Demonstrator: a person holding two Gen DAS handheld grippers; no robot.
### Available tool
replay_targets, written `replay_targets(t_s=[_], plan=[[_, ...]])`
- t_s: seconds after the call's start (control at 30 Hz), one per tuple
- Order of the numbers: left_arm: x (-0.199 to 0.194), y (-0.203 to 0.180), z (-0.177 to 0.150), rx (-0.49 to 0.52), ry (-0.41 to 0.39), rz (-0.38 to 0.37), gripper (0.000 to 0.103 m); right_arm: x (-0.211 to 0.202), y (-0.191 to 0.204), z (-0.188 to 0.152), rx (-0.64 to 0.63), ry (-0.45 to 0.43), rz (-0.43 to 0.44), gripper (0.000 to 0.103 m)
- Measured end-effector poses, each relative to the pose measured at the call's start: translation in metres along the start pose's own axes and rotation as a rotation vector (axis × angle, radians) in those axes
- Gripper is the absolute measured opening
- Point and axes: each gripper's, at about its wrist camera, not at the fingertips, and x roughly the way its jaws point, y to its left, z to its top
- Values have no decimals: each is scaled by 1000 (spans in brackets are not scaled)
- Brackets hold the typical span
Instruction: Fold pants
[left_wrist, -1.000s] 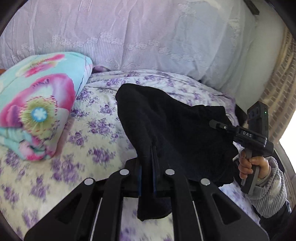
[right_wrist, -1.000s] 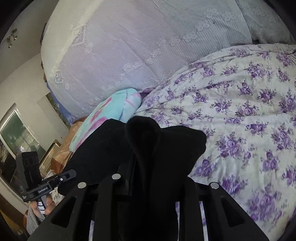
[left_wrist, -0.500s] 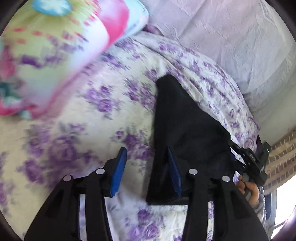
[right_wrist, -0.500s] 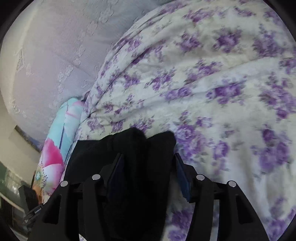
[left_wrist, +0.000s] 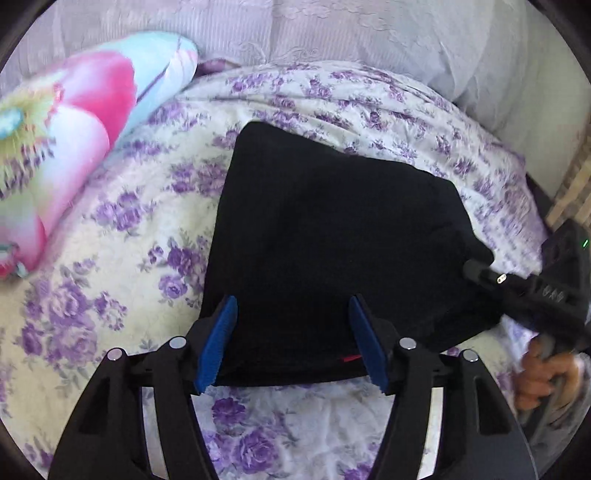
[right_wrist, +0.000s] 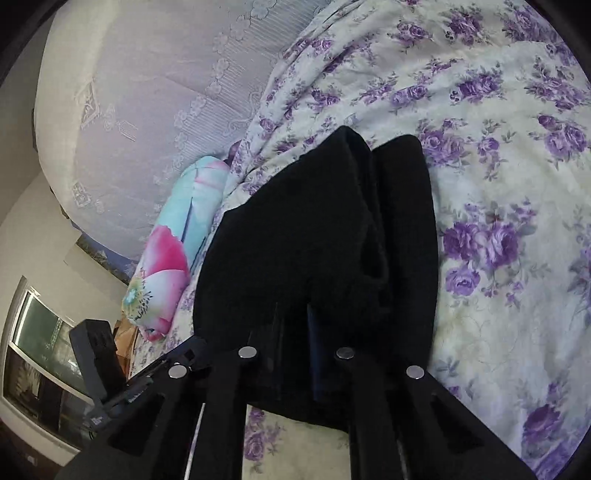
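The black pants (left_wrist: 325, 240) lie folded on the flowered bedspread (left_wrist: 122, 229). My left gripper (left_wrist: 291, 317) is open, its blue pads on either side of the near edge of the pants, holding nothing. The other gripper shows at the right edge of the left wrist view (left_wrist: 532, 291), at the pants' right corner. In the right wrist view the pants (right_wrist: 314, 240) rise from the bed in a fold. My right gripper (right_wrist: 293, 317) is shut on that fold of black cloth.
A turquoise and pink flowered pillow (left_wrist: 70, 122) lies at the left of the bed; it also shows in the right wrist view (right_wrist: 173, 251). A white lace headboard cover (left_wrist: 332, 33) stands behind. A window (right_wrist: 33, 350) is at the far left.
My left gripper let go of the pants and opened wide. The right gripper opened half a second ago and has shut again on a fold. The pants dropped flat onto the bed.
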Motion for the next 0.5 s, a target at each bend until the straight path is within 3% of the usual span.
replay_targets(t_s=[0.1, 0.13, 0.17, 0.2, 0.3, 0.37, 0.5], plan=[[-20, -9, -2, 35, -107, 10, 64, -15, 32, -9, -164, -103, -61, 50], [-26, -12, -2, 45, -143, 26, 74, -16, 40, -12, -220, -112, -82, 63], [-28, -12, -2, 44, -166, 64, 90, -12, 47, -15, -264, -106, -104, 67], [-23, -10, -2, 35, -154, 106, 96, -5, 50, -18, -292, -77, -133, 68], [14, 8, -1, -42, 39, 110, 99, 7, 46, -20, -293, -28, -162, 70], [12, 20, 2, -106, 30, 62, 99, 8, 48, -20, -312, -34, -168, 72], [3, 15, -1, -80, -1, 122, 99, 12, 55, -23, -349, -35, -199, 76]])
